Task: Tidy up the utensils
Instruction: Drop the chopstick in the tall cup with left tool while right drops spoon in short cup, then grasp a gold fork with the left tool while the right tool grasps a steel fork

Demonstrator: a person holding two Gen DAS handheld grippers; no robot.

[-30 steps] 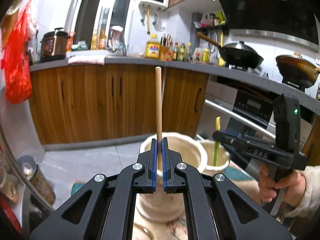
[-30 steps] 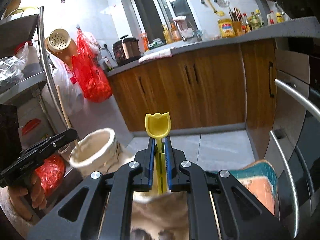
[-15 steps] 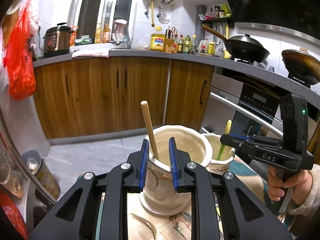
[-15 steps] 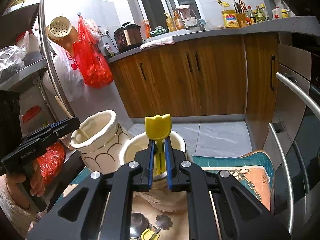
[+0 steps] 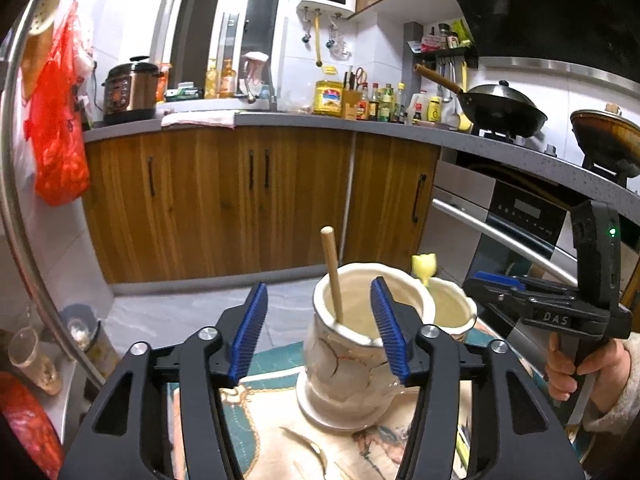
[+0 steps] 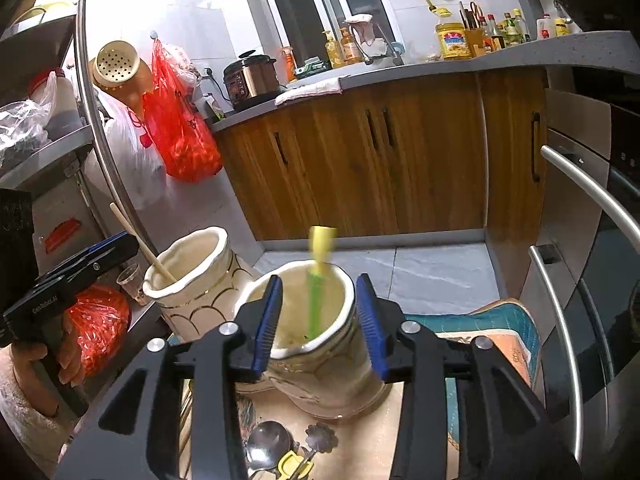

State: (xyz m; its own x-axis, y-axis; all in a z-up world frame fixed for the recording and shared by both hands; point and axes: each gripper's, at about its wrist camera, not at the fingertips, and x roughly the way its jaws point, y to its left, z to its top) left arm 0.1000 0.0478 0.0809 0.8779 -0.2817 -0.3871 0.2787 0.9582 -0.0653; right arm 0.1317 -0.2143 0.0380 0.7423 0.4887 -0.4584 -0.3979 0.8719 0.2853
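Note:
My left gripper (image 5: 318, 330) is open and empty, just in front of a cream ceramic jar (image 5: 352, 364) that holds a wooden stick (image 5: 333, 276) leaning on its rim. My right gripper (image 6: 318, 322) is open and empty above a second cream jar (image 6: 320, 364), where a green-stemmed utensil with a yellow tulip end (image 6: 318, 280) stands, blurred. That jar (image 5: 452, 306) and the yellow end (image 5: 423, 266) show beside the first jar in the left wrist view. The right gripper (image 5: 532, 306) and the left gripper (image 6: 76, 272) each show in the other's view.
Both jars stand on a patterned mat (image 6: 492, 328). Spoons and a flower-ended utensil (image 6: 294, 448) lie on it near me. A metal rack post (image 6: 94, 116) stands left, an oven with bar handles (image 6: 580, 264) right, wooden cabinets (image 5: 240, 200) behind.
Both grippers opened and drew back. The stick was let go into the left jar and the yellow-ended utensil into the right jar.

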